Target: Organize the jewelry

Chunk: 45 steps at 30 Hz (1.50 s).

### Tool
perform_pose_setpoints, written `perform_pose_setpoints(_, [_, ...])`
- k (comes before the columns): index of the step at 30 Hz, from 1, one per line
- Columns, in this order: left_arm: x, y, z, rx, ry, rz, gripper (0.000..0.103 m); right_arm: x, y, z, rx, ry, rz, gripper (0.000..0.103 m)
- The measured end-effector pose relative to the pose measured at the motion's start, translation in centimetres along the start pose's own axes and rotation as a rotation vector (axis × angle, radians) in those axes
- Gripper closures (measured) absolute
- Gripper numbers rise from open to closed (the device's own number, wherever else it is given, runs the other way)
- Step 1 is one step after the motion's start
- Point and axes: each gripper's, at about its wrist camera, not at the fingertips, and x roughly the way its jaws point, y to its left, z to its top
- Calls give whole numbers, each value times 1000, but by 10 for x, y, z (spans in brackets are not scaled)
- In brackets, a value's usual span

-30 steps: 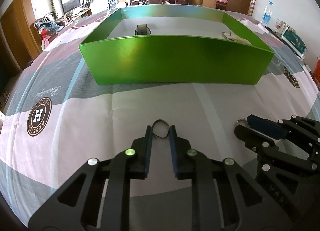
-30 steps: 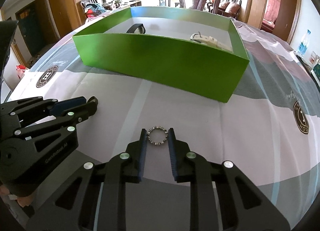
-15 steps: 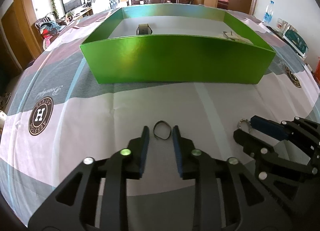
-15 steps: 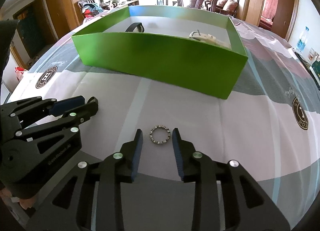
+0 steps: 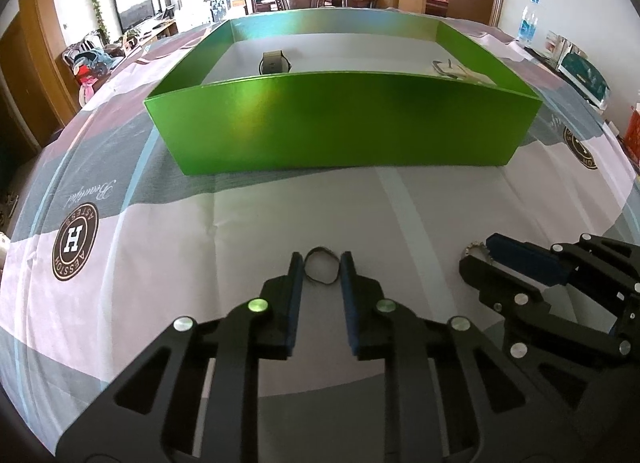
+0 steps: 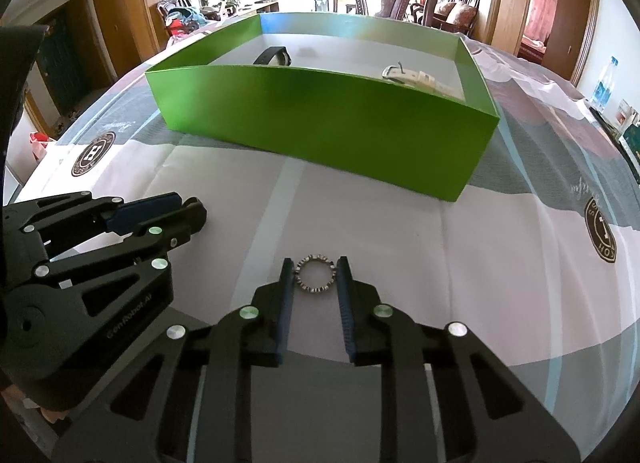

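Left gripper [image 5: 321, 267] low over table [image 5: 248, 223], fingers [image 5: 294, 283] just closed again onto dark ring [image 5: 321, 270], pads pressing both sides. Right gripper [image 6: 315, 275] alongside, fingers [image 6: 285, 291] likewise closed in on beaded ring [image 6: 315, 274], clenched against it. Both rings resting on cloth, short of green box [image 5: 344, 119]. Dark watch [image 5: 273, 62] and pale strap [image 6: 416, 79] inside box.

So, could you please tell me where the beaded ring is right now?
In the right wrist view the beaded ring lies on the tablecloth between the right gripper's pads, which touch its sides, on the near side of the green box.
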Motion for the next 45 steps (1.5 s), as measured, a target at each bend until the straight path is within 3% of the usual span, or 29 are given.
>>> perform_pose_setpoints(18, [-17, 0, 0, -5, -28, -3, 84, -14, -10, 0, 30, -23, 0, 81])
perform_pose_setpoints(24, [-41, 7, 12, -7, -87, 9, 84, -38, -10, 12, 13, -90, -14, 81])
perform_pose_setpoints(37, [-94, 20, 83, 1, -275, 67, 84, -90, -16, 86, 3, -294, -51, 81])
perform_pose_setpoints(42, [-94, 24, 114, 1, -309, 69, 84, -88, -15, 113, 2, -328, -34, 81])
perform_pose_setpoints(45, [-79, 25, 133, -2, -302, 73, 84, -71, -17, 127, 27, -305, -26, 81])
